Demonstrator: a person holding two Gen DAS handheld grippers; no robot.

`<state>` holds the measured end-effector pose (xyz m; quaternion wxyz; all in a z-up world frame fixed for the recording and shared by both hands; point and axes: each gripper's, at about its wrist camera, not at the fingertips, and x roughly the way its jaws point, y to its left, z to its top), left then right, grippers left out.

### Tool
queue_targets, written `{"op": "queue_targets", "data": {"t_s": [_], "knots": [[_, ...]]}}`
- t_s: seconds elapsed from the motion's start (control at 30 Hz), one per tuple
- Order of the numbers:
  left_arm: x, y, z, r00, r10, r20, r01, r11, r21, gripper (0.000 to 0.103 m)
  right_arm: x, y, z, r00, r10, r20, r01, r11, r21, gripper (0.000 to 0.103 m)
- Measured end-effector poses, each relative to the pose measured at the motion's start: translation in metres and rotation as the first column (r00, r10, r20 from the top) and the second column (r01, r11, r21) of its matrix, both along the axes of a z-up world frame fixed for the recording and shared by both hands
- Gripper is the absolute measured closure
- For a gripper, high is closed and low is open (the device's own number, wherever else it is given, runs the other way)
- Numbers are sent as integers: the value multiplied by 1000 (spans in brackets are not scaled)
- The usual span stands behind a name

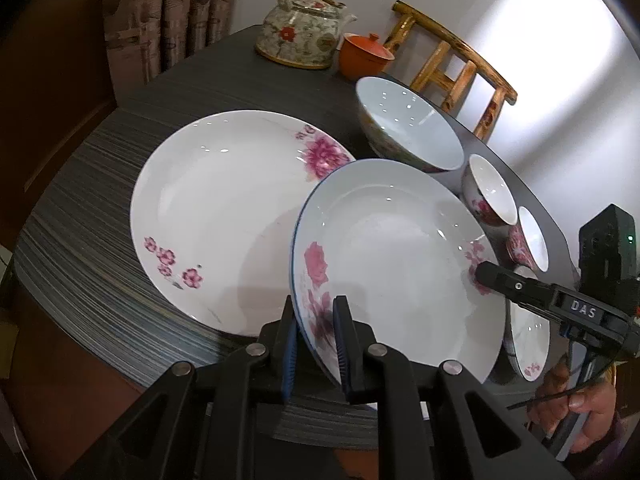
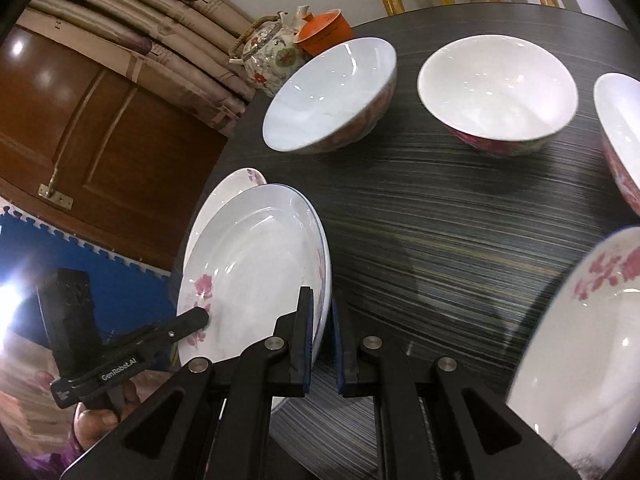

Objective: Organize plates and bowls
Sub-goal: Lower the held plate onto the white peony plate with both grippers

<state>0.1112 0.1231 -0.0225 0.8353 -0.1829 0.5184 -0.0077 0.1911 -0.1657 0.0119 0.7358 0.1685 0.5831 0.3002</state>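
Note:
My left gripper [image 1: 316, 322] is shut on the near rim of a blue-rimmed floral plate [image 1: 392, 264]. It holds the plate tilted, partly over a larger floral plate [image 1: 224, 208] that lies flat on the dark table. My right gripper [image 2: 322, 324] is shut on the opposite rim of the same plate [image 2: 256, 264]; it shows in the left wrist view [image 1: 486, 276]. The larger plate [image 2: 240, 184] peeks out behind. A large bowl [image 2: 328, 92] and a second bowl [image 2: 496, 92] stand beyond.
More floral bowls [image 1: 490, 192] line the table's right edge. A floral teapot [image 1: 300, 28] and an orange lidded cup [image 1: 364, 54] stand at the far side. A wooden chair [image 1: 452, 68] stands behind the table [image 2: 440, 240].

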Motion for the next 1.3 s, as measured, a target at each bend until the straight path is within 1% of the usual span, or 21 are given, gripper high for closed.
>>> {"op": "queue_targets", "data": {"t_s": [0.13,0.23,0.33,0.47,0.53,0.6,0.7,0.77,0.87,0.97,1.13,1.3], "knots": [[4,6,-4,1000,12,-13,-12,1000,11,87,2,9,3,1000,1,2,-1,1000,5,92],[5,5,-3,1000,7,-1,-7,999,51,86,4,13,4,1000,-9,-6,9,1000,11,92],[7,6,-4,1000,11,12,-12,998,68,84,6,15,2,999,-28,-27,29,999,31,92],[11,10,-4,999,24,26,-26,996,86,79,8,17,0,998,-42,-48,44,998,44,92],[11,11,-1,999,24,44,-29,993,115,78,9,19,0,997,-49,-56,52,997,51,92],[12,11,4,997,31,67,-40,988,147,69,10,19,-1,996,-63,-69,68,996,62,92],[13,15,10,995,43,94,-59,982,180,67,11,23,-1,995,-71,-77,76,995,71,92],[14,19,10,994,60,92,-76,980,184,67,12,26,-1,995,-70,-78,76,995,72,91],[11,26,11,992,80,97,-95,981,169,67,13,31,-1,994,-69,-79,75,995,70,91],[6,30,14,990,88,111,-107,977,182,67,15,33,-2,993,-77,-88,84,993,78,91],[1,29,16,989,81,128,-105,974,199,67,19,38,0,990,-102,-100,110,991,81,90],[1,25,12,990,66,124,-91,973,211,67,22,47,3,989,-116,-96,123,990,66,90]]}}
